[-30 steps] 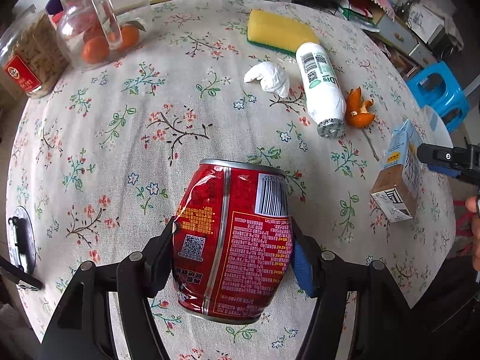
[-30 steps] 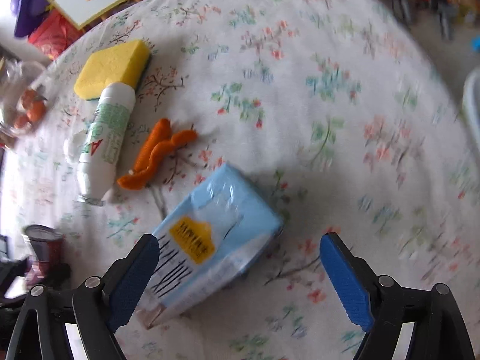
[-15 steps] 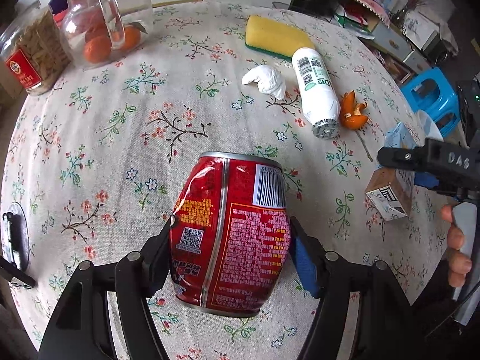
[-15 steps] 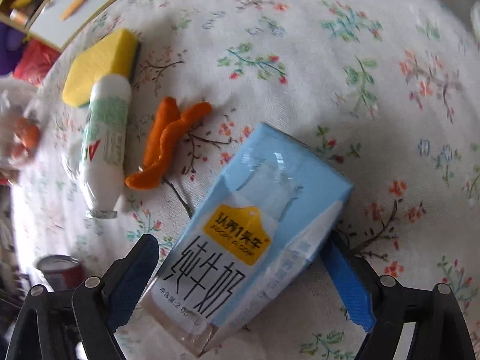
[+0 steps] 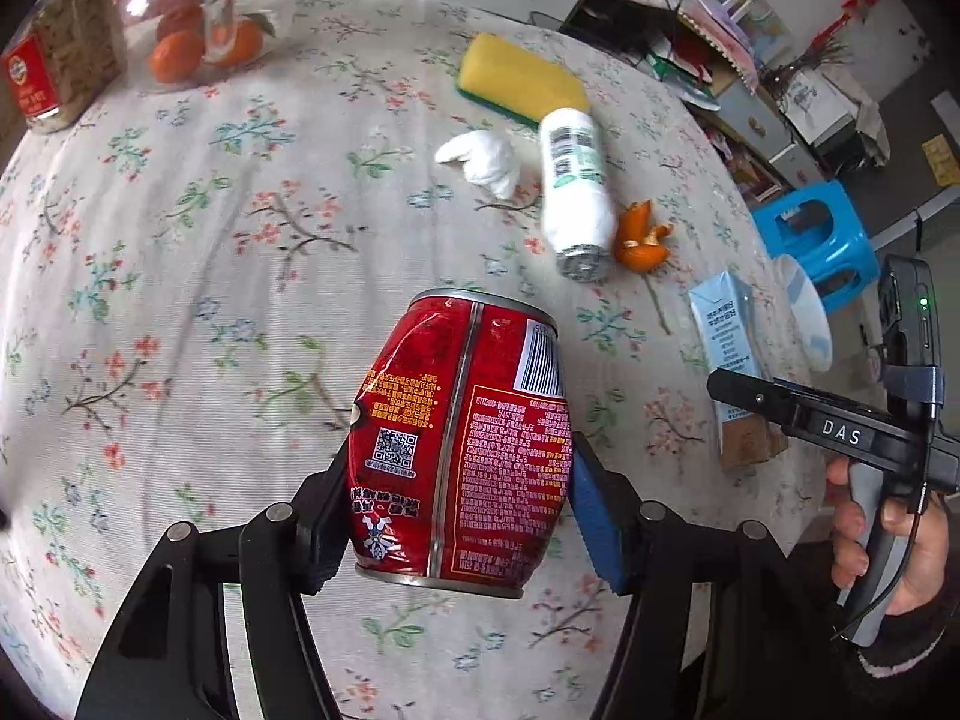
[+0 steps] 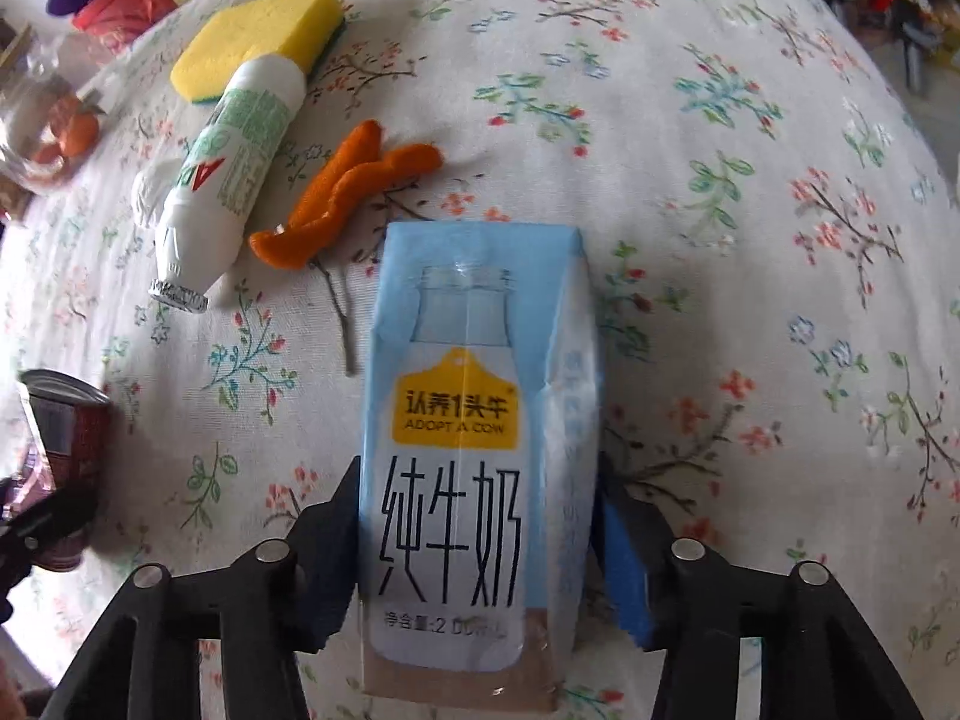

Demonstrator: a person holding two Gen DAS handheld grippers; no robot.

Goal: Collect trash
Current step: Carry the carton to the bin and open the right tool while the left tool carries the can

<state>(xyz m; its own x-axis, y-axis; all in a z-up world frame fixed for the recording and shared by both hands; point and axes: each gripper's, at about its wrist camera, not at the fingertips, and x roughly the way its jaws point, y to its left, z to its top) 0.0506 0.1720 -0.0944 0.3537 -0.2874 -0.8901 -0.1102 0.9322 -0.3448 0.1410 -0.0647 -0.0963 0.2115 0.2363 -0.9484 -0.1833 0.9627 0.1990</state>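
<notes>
Left wrist view, item one: red drink can point(image 5: 462, 450), dented, clamped between the pads of the left tool point(image 5: 456, 516) and lifted clear of the desk point(image 5: 240, 252), which wears a floral cloth; the jaws are squeezing in on the can.

Right wrist view, item two: light blue milk carton point(image 6: 462, 450), lying near the desk's edge, between the pads of the right tool point(image 6: 480, 558). Jaws closing, both pads already against the carton's sides. In the left wrist view the same tool is held by a hand point(image 5: 888, 546) in a dark sleeve.

Loose on the cloth, middle of the desk:
- white yoghurt bottle point(image 6: 222, 180) on its side, foil end toward the camera;
- orange peel point(image 6: 348, 192) just beside the bottle, between it and the carton;
- crumpled white tissue point(image 5: 483, 159) on the bottle's other side;
- yellow sponge point(image 6: 258, 39) with green backing, touching the bottle's far end.

Far edge: glass jar point(image 5: 204, 12) holding oranges, and a second jar with a red label point(image 5: 54, 66).

Off the desk: blue plastic stool point(image 5: 816, 240).
</notes>
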